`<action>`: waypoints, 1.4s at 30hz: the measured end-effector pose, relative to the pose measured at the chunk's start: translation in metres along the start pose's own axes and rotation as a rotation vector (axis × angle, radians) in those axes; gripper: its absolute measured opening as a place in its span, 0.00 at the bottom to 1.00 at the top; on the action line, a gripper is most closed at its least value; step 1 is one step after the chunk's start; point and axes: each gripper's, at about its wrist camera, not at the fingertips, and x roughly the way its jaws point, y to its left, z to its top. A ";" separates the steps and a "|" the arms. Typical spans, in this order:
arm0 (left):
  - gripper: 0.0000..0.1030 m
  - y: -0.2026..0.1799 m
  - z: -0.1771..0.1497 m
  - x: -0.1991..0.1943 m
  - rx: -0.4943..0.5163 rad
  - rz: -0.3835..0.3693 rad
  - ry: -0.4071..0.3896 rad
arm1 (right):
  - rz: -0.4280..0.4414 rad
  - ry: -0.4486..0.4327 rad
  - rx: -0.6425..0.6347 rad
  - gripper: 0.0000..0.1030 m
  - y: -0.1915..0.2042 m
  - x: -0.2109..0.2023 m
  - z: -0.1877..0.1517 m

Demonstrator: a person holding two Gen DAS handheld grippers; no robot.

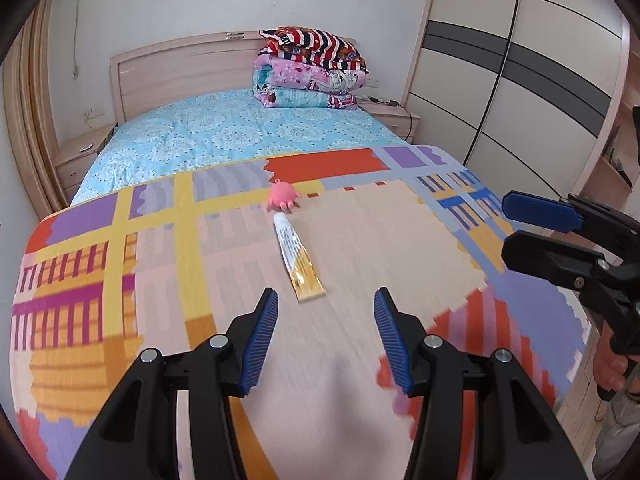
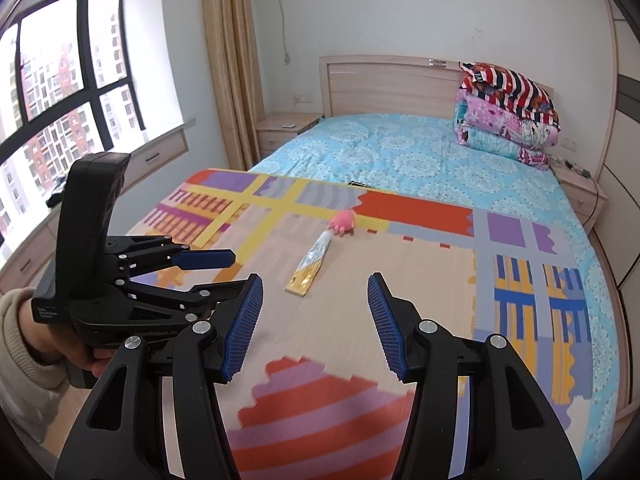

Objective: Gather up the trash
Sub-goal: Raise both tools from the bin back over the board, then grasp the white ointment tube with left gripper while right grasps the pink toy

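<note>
While both grippers, left (image 1: 326, 312) and right (image 2: 316, 298), hover with jaws apart, tube (image 1: 299, 260) lies ahead on mat (image 1: 400, 232), touching pink toy (image 1: 283, 197); bed (image 1: 240, 128) beyond.

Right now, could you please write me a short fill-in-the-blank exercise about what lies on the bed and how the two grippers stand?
1. The tube lies flat on the patterned ____.
2. Just beyond the tube's cap sits a small ____ octopus toy.
3. The left gripper and right gripper both have their fingers ____.
4. The folded quilts are stacked against the ____.

Missing words: mat; pink; open; headboard
</note>
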 end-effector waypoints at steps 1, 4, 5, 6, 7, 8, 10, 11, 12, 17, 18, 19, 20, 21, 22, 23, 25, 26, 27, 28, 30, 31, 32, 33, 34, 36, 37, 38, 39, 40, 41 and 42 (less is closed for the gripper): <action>0.47 0.003 0.004 0.006 -0.003 0.000 0.002 | 0.003 0.002 0.008 0.53 -0.003 0.004 0.002; 0.47 0.010 0.012 0.022 -0.014 0.000 0.010 | 0.015 0.012 0.035 0.53 -0.013 0.020 0.010; 0.47 0.013 0.015 0.030 -0.015 -0.001 0.009 | 0.012 0.017 0.034 0.53 -0.016 0.028 0.013; 0.47 0.018 0.018 0.038 -0.019 0.001 0.017 | 0.033 0.032 0.042 0.53 -0.021 0.037 0.016; 0.47 0.022 0.020 0.044 -0.028 -0.005 0.024 | 0.044 0.044 0.047 0.53 -0.024 0.043 0.018; 0.47 0.029 0.021 0.053 -0.053 -0.018 0.038 | 0.045 0.056 0.056 0.53 -0.029 0.052 0.020; 0.47 0.038 0.025 0.067 -0.085 -0.026 0.055 | 0.032 0.073 0.071 0.53 -0.039 0.068 0.023; 0.47 0.040 0.026 0.070 -0.083 -0.018 0.059 | 0.053 0.079 0.083 0.53 -0.043 0.076 0.025; 0.47 0.041 0.028 0.076 -0.073 -0.008 0.066 | 0.057 0.078 0.094 0.53 -0.048 0.082 0.027; 0.47 0.046 0.033 0.091 -0.075 -0.005 0.087 | 0.089 0.096 0.155 0.53 -0.063 0.105 0.033; 0.47 0.045 0.034 0.094 -0.071 -0.011 0.092 | 0.090 0.099 0.155 0.53 -0.064 0.109 0.035; 0.47 0.043 0.035 0.097 -0.064 -0.019 0.095 | 0.094 0.102 0.159 0.53 -0.065 0.114 0.037; 0.47 0.041 0.035 0.100 -0.051 -0.028 0.095 | 0.097 0.106 0.165 0.53 -0.066 0.117 0.038; 0.47 0.040 0.037 0.102 -0.040 -0.026 0.089 | 0.098 0.110 0.169 0.53 -0.067 0.121 0.039; 0.47 0.040 0.038 0.103 -0.032 -0.024 0.084 | 0.102 0.113 0.168 0.53 -0.067 0.125 0.041; 0.45 0.039 0.039 0.105 -0.028 -0.020 0.083 | 0.100 0.118 0.162 0.53 -0.066 0.129 0.042; 0.35 0.038 0.040 0.107 -0.011 0.004 0.082 | 0.098 0.127 0.155 0.53 -0.065 0.137 0.045; 0.32 0.037 0.040 0.108 -0.002 0.012 0.081 | 0.103 0.131 0.149 0.53 -0.063 0.143 0.047; 0.32 0.036 0.040 0.108 0.008 0.014 0.078 | 0.103 0.132 0.145 0.53 -0.061 0.147 0.048; 0.29 0.035 0.039 0.108 0.020 0.017 0.077 | 0.103 0.134 0.140 0.53 -0.059 0.150 0.049; 0.20 0.038 0.037 0.107 0.012 -0.001 0.078 | 0.109 0.141 0.140 0.53 -0.058 0.158 0.051; 0.18 0.039 0.037 0.106 0.009 -0.003 0.079 | 0.111 0.149 0.142 0.53 -0.056 0.163 0.052; 0.18 0.041 0.036 0.105 0.007 -0.002 0.080 | 0.112 0.155 0.144 0.53 -0.055 0.168 0.052; 0.18 0.042 0.035 0.103 0.005 0.004 0.080 | 0.106 0.161 0.141 0.53 -0.054 0.172 0.053; 0.18 0.044 0.034 0.102 0.003 0.010 0.081 | 0.103 0.166 0.139 0.53 -0.055 0.175 0.053; 0.17 0.048 0.032 0.095 -0.001 0.014 0.075 | 0.097 0.180 0.137 0.53 -0.053 0.184 0.053; 0.18 0.050 0.031 0.092 -0.004 0.017 0.072 | 0.094 0.183 0.142 0.52 -0.053 0.188 0.053; 0.18 0.052 0.031 0.090 -0.006 0.019 0.070 | 0.092 0.183 0.145 0.52 -0.053 0.191 0.053; 0.18 0.055 0.030 0.086 -0.009 0.022 0.065 | 0.091 0.184 0.150 0.52 -0.053 0.193 0.053; 0.18 0.056 0.030 0.084 -0.010 0.023 0.062 | 0.091 0.184 0.158 0.52 -0.053 0.195 0.052; 0.17 0.057 0.029 0.080 -0.010 0.023 0.059 | 0.090 0.186 0.161 0.52 -0.052 0.197 0.051; 0.18 0.058 0.028 0.077 -0.012 0.024 0.056 | 0.087 0.191 0.159 0.47 -0.050 0.199 0.051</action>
